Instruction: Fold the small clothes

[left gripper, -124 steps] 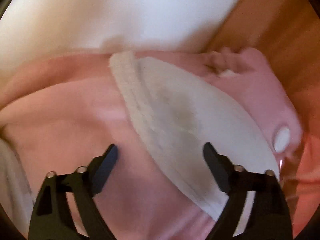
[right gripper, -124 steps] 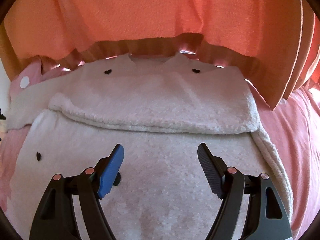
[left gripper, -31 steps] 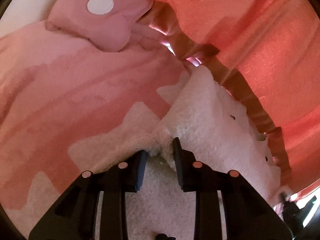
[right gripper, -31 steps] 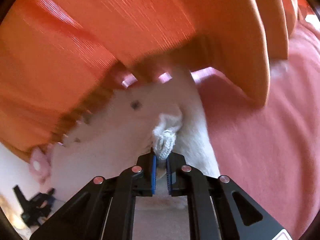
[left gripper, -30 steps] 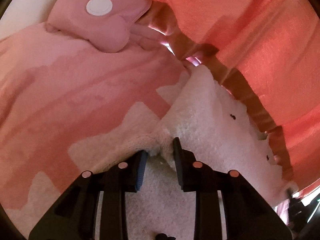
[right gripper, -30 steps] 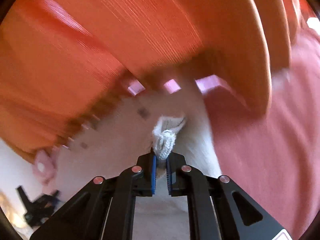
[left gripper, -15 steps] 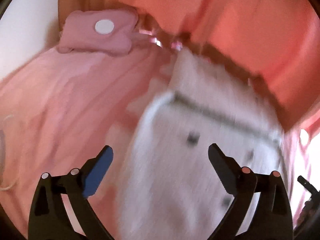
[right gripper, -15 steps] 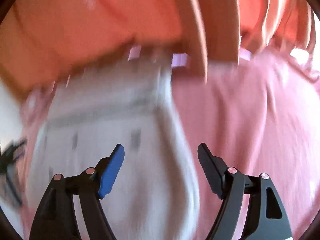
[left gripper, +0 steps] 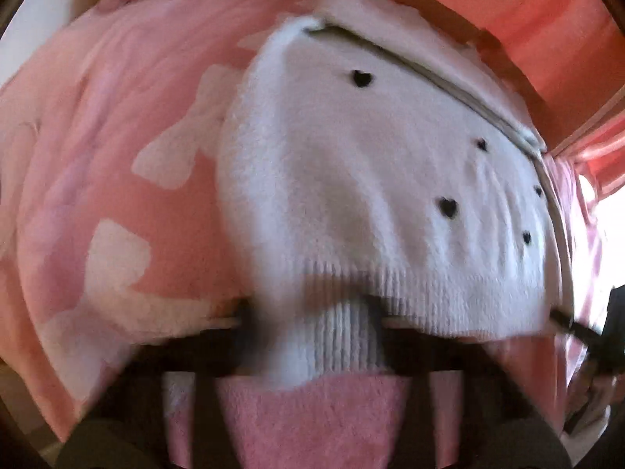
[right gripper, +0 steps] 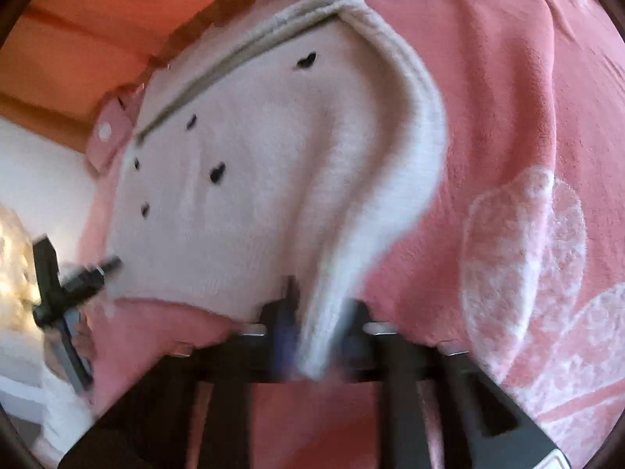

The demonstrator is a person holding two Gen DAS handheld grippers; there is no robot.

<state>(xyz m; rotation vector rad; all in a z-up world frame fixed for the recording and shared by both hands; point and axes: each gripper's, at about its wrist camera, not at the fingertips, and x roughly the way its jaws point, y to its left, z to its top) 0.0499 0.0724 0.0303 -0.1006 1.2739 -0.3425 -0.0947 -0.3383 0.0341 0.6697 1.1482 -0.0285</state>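
Note:
A small white fluffy sweater (left gripper: 351,176) with black hearts lies folded across its middle on a pink blanket (left gripper: 117,136). In the left wrist view its near ribbed hem bunches between the fingers of my left gripper (left gripper: 312,344), whose jaws are closing on it. The right wrist view shows the same sweater (right gripper: 254,176), with its near right corner drawn into a ridge between the fingers of my right gripper (right gripper: 316,332), also closing on the cloth. Both grippers point steeply down at the near edge, the left gripper (right gripper: 66,285) showing blurred at the sweater's left corner.
The pink blanket (right gripper: 527,117) with white patches spreads around the sweater. Orange cloth (right gripper: 97,19) hangs along the far edge, right behind the garment. A pink cushion with a white dot (right gripper: 105,133) lies at the far left corner.
Both grippers let go of the far corners, opened wide, pulled back to the near hem and closed on it. The sweater now lies folded, its upper half laid over.

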